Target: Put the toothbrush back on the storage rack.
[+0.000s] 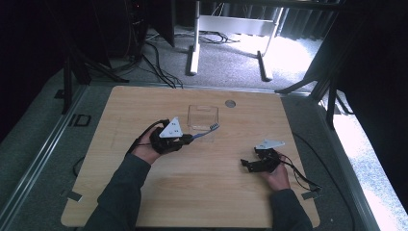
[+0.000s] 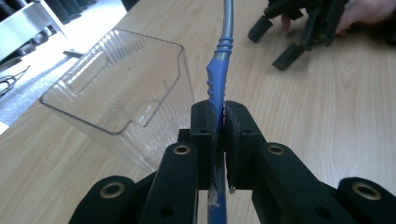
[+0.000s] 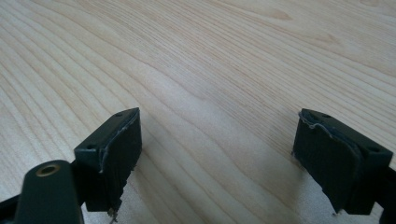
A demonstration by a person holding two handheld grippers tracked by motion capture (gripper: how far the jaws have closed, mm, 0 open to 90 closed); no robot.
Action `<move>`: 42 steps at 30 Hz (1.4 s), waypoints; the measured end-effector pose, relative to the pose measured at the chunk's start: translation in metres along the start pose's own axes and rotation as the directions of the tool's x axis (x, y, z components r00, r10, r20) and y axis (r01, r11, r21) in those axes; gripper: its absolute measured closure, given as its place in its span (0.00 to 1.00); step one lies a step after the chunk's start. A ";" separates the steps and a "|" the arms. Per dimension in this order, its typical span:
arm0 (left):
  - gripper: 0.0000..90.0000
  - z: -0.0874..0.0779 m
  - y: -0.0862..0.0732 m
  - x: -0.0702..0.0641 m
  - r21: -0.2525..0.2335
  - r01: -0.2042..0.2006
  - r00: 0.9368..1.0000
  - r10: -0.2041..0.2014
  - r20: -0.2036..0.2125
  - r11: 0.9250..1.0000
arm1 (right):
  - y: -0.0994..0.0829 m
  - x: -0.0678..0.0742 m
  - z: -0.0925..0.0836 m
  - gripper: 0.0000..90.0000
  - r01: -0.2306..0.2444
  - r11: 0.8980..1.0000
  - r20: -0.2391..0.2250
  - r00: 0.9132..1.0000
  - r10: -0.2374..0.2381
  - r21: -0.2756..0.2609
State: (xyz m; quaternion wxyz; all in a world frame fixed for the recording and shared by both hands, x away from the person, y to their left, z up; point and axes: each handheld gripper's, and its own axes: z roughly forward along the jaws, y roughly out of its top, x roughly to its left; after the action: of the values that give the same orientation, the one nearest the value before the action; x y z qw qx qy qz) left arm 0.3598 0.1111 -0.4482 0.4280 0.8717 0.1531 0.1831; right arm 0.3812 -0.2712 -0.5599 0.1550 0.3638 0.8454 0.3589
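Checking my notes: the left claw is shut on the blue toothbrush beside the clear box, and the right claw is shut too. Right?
Not quite. The right claw stands open over bare table, as the right gripper view shows. The left claw is indeed shut on the toothbrush beside the box.

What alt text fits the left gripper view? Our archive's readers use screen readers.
The left tool clamps the blue handle of a toothbrush that points away over a wooden table. A clear plastic container stands just left; the other tool rests farther off.
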 end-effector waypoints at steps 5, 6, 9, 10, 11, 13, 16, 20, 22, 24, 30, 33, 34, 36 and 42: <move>0.92 0.002 -0.001 0.002 -0.023 0.030 0.999 -0.030 -0.019 0.999 | 0.000 0.000 0.000 0.17 -0.001 1.000 0.000 1.000 0.001 0.000; 0.92 0.002 -0.002 0.002 -0.024 0.032 0.999 -0.033 -0.021 0.999 | 0.000 0.000 0.000 0.17 -0.001 1.000 -0.001 1.000 0.001 0.000; 0.92 0.003 -0.003 0.002 -0.036 0.048 0.998 -0.049 -0.030 0.998 | 0.000 0.000 0.000 0.17 -0.001 1.000 -0.001 1.000 0.001 0.000; 0.92 0.003 -0.003 0.003 -0.041 0.051 0.998 -0.052 -0.033 0.998 | 0.000 0.000 0.000 0.17 -0.001 1.000 -0.001 1.000 0.001 0.000; 0.92 0.003 -0.003 0.004 -0.055 0.061 0.997 -0.063 -0.034 0.997 | 0.000 0.000 0.000 0.17 -0.001 1.000 -0.001 1.000 0.001 0.000; 0.92 0.002 -0.003 0.005 -0.064 0.067 0.997 -0.070 -0.041 0.996 | 0.000 0.000 0.000 0.17 -0.001 1.000 -0.001 1.000 0.001 0.000; 0.92 0.001 -0.002 0.008 -0.073 0.073 0.996 -0.077 -0.053 0.995 | 0.000 0.000 0.000 0.17 -0.001 1.000 -0.001 1.000 0.001 -0.001; 0.92 0.000 -0.001 0.010 -0.092 0.088 0.993 -0.094 -0.070 0.992 | 0.000 0.000 0.000 0.17 0.000 1.000 0.000 1.000 0.000 -0.001; 0.92 0.000 -0.001 0.011 -0.097 0.093 0.992 -0.100 -0.075 0.991 | 0.000 0.000 0.000 0.17 0.001 1.000 0.000 1.000 -0.001 -0.001; 0.92 0.000 0.000 0.011 -0.102 0.092 0.992 -0.101 -0.080 0.990 | 0.000 0.000 0.000 0.17 0.000 1.000 0.000 1.000 0.000 -0.001; 0.92 -0.001 0.003 0.010 -0.119 0.094 0.988 -0.107 -0.112 0.988 | 0.000 0.000 0.000 0.17 0.001 1.000 0.000 1.000 -0.001 -0.002; 0.92 -0.003 0.004 0.011 -0.126 0.103 0.986 -0.118 -0.115 0.987 | 0.000 0.000 0.000 0.17 0.001 1.000 0.000 1.000 -0.001 -0.001; 0.92 -0.003 0.004 0.012 -0.130 0.103 0.986 -0.119 -0.118 0.986 | 0.000 0.000 0.000 0.17 0.001 1.000 0.000 1.000 -0.001 -0.001; 0.92 -0.003 0.005 0.013 -0.144 0.106 0.984 -0.125 -0.127 0.984 | 0.000 0.000 0.000 0.17 0.001 1.000 0.000 1.000 -0.001 -0.002; 0.92 -0.002 0.008 0.014 -0.155 0.115 0.981 -0.136 -0.135 0.981 | 0.000 0.000 0.000 0.17 0.000 1.000 0.000 1.000 0.000 0.000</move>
State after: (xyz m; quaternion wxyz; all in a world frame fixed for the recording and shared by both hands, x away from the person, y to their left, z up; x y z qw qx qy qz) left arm 0.3724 0.1140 -0.4377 0.4896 0.8107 0.2247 0.2293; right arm 0.3813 -0.2712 -0.5599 0.1549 0.3638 0.8453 0.3592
